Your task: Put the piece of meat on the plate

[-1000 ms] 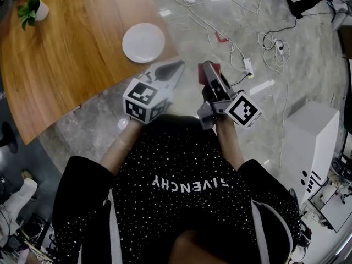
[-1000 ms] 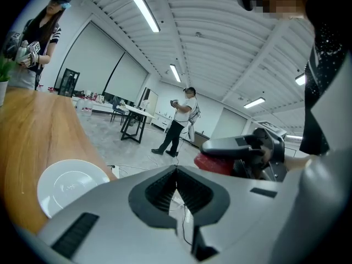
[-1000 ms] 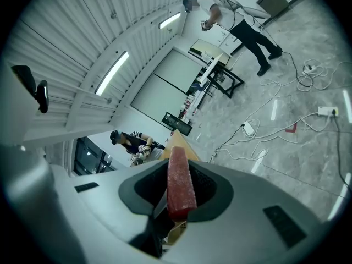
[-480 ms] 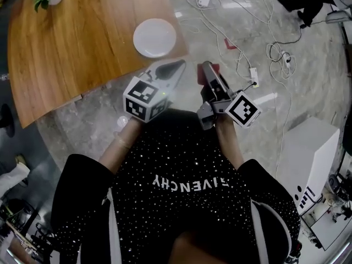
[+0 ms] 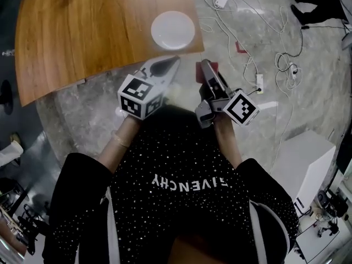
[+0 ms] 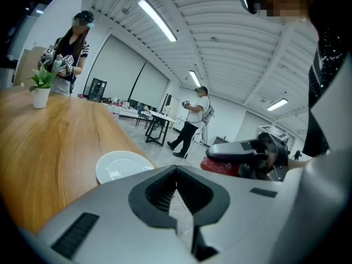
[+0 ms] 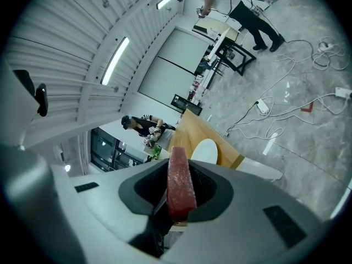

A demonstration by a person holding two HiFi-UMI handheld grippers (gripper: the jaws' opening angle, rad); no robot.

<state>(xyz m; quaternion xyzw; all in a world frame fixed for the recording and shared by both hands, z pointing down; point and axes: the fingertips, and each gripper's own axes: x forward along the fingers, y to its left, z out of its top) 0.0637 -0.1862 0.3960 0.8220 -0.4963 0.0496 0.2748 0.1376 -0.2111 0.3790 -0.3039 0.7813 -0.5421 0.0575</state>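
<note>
The only dish is one white plate (image 5: 172,30), round and shallow, with nothing in it. It sits on the wooden tabletop (image 5: 82,32) close to the corner nearest the person. The one other container is a small white pot (image 6: 41,97) holding a green plant. It stands far back on the same tabletop, well apart from the plate.

The single piece of meat (image 7: 180,186) is not on the plate. It is a flat red slab standing on edge between the pads of the right claw (image 5: 206,70), which is clamped on it from both sides. In the head view the claw holds it over the marble floor (image 5: 264,120), short of the tabletop's edge and clear of the plate.

The left claw (image 5: 171,64) is closed with nothing in it; its pads leave only a thin sliver between them. Its tip points toward the tabletop's edge just below the plate. The two claws sit side by side in front of the person's chest.

Counted: one plate, one piece of meat, one potted plant, two claws. The left gripper view shows two other people, one behind the pot and one standing farther off in the room. Several white cables (image 5: 242,48) trail across the floor.
</note>
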